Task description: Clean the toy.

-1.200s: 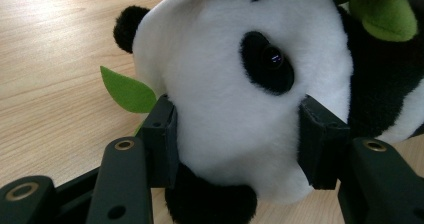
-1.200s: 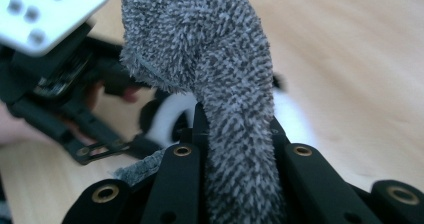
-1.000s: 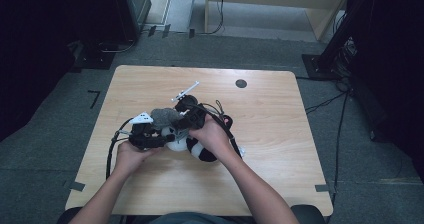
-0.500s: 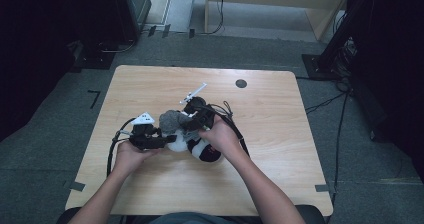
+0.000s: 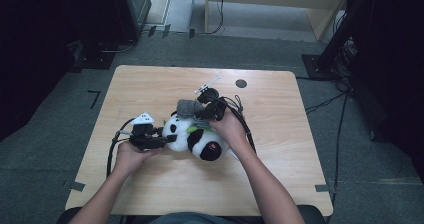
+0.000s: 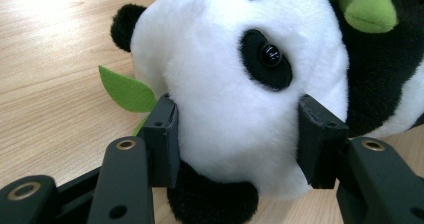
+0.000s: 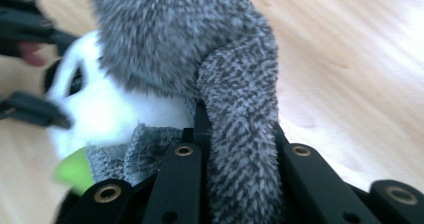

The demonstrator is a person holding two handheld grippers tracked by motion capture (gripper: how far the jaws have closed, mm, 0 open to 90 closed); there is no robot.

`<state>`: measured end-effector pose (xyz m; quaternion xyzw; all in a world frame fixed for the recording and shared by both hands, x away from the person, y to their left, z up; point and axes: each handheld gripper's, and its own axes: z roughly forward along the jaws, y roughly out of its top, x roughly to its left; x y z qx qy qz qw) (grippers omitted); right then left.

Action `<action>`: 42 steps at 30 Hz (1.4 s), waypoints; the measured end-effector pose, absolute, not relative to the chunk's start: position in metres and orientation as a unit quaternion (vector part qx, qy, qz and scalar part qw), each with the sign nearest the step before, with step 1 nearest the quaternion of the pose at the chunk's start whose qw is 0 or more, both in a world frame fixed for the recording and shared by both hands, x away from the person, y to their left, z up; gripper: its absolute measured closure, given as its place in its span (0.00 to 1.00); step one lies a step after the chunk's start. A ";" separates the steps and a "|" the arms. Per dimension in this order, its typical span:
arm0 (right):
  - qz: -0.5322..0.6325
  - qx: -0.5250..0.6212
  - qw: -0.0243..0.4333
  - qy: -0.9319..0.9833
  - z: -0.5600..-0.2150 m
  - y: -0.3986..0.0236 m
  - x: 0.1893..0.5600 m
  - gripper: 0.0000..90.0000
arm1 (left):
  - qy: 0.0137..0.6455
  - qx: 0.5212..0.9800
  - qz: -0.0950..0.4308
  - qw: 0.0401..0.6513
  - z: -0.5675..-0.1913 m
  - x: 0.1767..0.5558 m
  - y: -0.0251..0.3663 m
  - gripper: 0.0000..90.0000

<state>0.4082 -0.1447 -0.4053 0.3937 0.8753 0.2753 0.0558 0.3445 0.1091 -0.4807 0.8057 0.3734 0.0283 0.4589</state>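
A black-and-white panda plush (image 5: 200, 141) lies on the wooden table (image 5: 150, 84). My left gripper (image 5: 169, 139) comes in from the left and its pads press both sides of the panda's white head (image 6: 235, 84). A green felt leaf (image 6: 125, 91) sticks out beside the head. A grey fuzzy knit cap (image 5: 187, 107) sits against the top of the head. My right gripper (image 5: 204, 111) is shut on the cap's edge, and in the right gripper view the grey fabric (image 7: 240, 149) is pinched between the jaws, with the panda's face (image 7: 100, 109) behind.
A black round hole (image 5: 241, 83) sits near the table's far edge. Black cables trail from both grippers, one looping at the left (image 5: 112, 151) and one along the right forearm (image 5: 247, 134). Dark stands and cables lie on the floor around the table.
My right gripper has moved to the right and slightly away with the grey cap in it. The left gripper has stayed on the panda's head.
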 end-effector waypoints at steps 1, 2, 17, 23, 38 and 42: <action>0.276 0.396 0.060 0.874 -0.405 -0.146 0.411 0.87 | 0.373 0.805 0.029 0.460 -0.481 0.344 0.109 0.50; 0.275 0.406 0.065 0.869 -0.403 -0.147 0.415 0.87 | 0.373 0.804 0.029 0.462 -0.482 0.344 0.110 0.50; 0.316 0.334 0.026 0.887 -0.380 -0.087 0.375 0.88 | 0.368 0.802 0.028 0.470 -0.484 0.344 0.113 0.47; 0.306 0.333 -0.006 0.892 -0.399 -0.075 0.369 0.88 | 0.370 0.803 0.026 0.467 -0.485 0.344 0.113 0.44; 0.293 0.317 0.027 0.902 -0.398 -0.086 0.379 0.88 | 0.377 0.802 0.039 0.462 -0.481 0.344 0.109 0.48; 0.299 0.321 0.031 0.898 -0.396 -0.090 0.382 0.88 | 0.378 0.801 0.039 0.462 -0.480 0.344 0.109 0.49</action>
